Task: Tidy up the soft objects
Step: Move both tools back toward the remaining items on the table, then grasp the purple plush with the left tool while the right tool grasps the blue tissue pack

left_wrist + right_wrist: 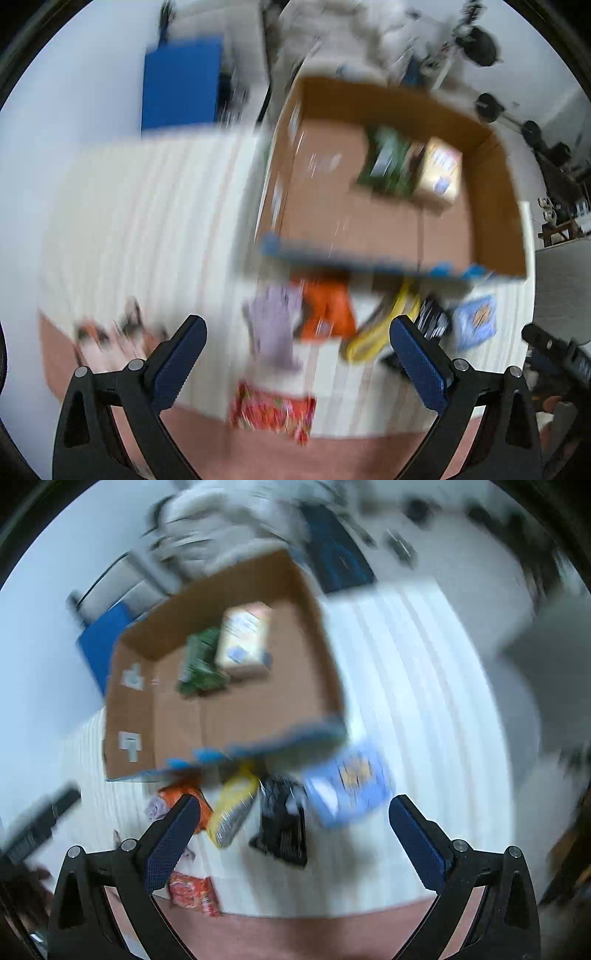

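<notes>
Your soft packets lie in a loose row on the white striped cloth (424, 686), just in front of the near wall of the cardboard box (258, 583), which already holds 2 of them: a green packet (199, 664) and a tan packet (243, 638), side by side toward the box's far wall.

Outside the box, the yellow packet (232, 808) sits nearest the middle of the row, with its long axis running from the box's near wall toward you, tilted a little to your left. A black packet (282, 827) lies just beside it on the right, then a blue packet (347, 782) farther right. To the left are an orange packet (325, 310) and a pale lilac one (275, 325), and a red patterned packet (273, 413) rests at the cloth's near edge. Motion blur hides whether neighbouring packets touch.

Your right gripper (295, 830) has its jaws spread wide and empty, and the yellow, black and blue packets all lie ahead of it, between its fingers in that view. Your left gripper (299, 350) is equally wide and empty, with the lilac and orange packets ahead of it.

For the yellow packet, I judge the right hand better placed. Its long axis lies roughly along your approach, so the fingers should close across its narrow width.
</notes>
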`<state>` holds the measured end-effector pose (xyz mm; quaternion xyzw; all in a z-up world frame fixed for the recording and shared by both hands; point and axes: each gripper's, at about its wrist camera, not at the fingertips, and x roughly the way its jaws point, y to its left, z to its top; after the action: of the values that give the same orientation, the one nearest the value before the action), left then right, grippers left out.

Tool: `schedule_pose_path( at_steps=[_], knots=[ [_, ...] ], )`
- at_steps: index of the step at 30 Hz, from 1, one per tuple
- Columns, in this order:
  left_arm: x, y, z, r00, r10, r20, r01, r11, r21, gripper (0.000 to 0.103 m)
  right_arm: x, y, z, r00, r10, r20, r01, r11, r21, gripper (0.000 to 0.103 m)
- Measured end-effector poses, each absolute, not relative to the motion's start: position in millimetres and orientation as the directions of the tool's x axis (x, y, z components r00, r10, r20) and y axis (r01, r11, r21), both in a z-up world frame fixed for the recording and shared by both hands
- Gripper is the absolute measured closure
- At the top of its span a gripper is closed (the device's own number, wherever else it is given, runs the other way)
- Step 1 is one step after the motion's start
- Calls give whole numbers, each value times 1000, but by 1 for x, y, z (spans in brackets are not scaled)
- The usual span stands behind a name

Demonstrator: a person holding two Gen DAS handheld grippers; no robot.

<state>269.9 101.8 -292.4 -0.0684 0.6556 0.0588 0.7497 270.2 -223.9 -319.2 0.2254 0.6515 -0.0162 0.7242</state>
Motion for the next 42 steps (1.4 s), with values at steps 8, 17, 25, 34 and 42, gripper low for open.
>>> schedule_pose_path(
  at_steps=[8, 17, 25, 34, 42],
  knots=[
    [240, 124, -365, -7, -30, -1000, -288, 957, -27, 1, 269, -264, -421, 133, 303, -944, 609, 726, 319, 1],
    [236, 124, -381, -32, -20, -999, -261, 965, -11, 1, 265, -248, -454, -54, 152, -987, 424, 898, 115, 27],
    [240, 135, -382, -33, -77, -996, -281, 957, -65, 1, 248, -285, -410, -13, 132, -991, 341, 932, 120, 16],
    [279, 132, -415, -94, -118, -989, -227, 969, -94, 1, 285, -263, -450, -107, 126, -986, 285, 954, 91, 13],
    [284, 140, -447, -141, -197, -970, -252, 955, -157, 23, 283, -259, -460, -132, 123, -984, 289, 954, 81, 19]
  ],
)
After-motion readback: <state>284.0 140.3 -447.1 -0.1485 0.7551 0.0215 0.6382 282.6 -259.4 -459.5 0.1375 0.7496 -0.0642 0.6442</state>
